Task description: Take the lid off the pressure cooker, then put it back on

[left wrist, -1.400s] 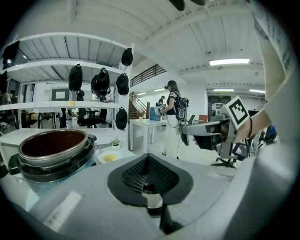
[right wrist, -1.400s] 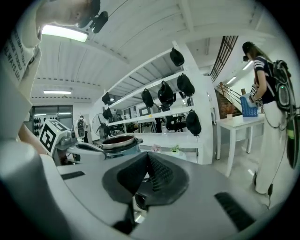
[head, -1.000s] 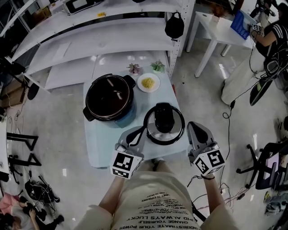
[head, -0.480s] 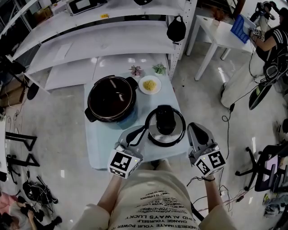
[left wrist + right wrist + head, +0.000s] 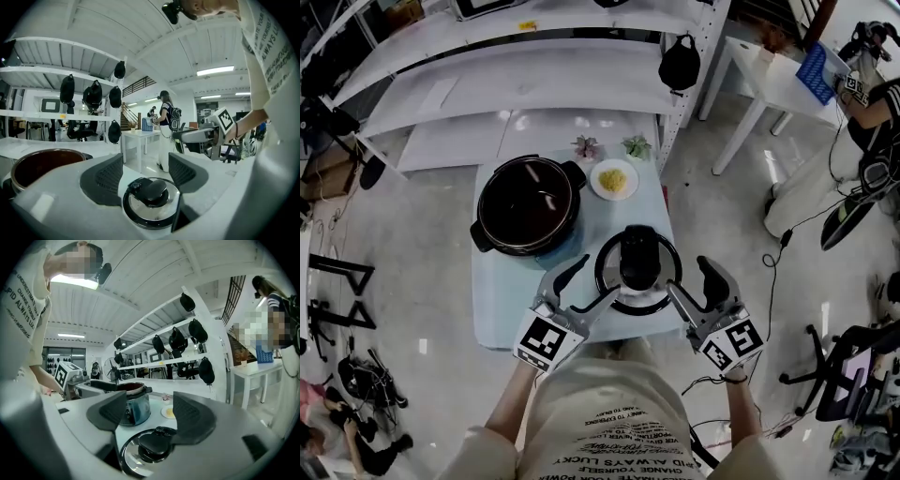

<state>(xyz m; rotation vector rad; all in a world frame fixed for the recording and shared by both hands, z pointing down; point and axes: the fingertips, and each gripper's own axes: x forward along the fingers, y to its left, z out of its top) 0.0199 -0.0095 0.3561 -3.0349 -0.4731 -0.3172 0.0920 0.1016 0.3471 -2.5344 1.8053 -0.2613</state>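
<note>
Lid point(image 5: 637, 267) lies flat on the pale blue table point(image 5: 492, 309), lower centre of head view, lower right of the open cooker pot point(image 5: 528, 204). Left gripper point(image 5: 596, 279) and right gripper point(image 5: 688, 275) flank it. Both pairs of jaws have just been opening and stand wide apart. The lid shows low in each gap, pads not pressing.

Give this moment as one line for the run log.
lid: on table beside open pressure cooker | left tool, right tool: jaws just opened, nothing between, flanking lid
</note>
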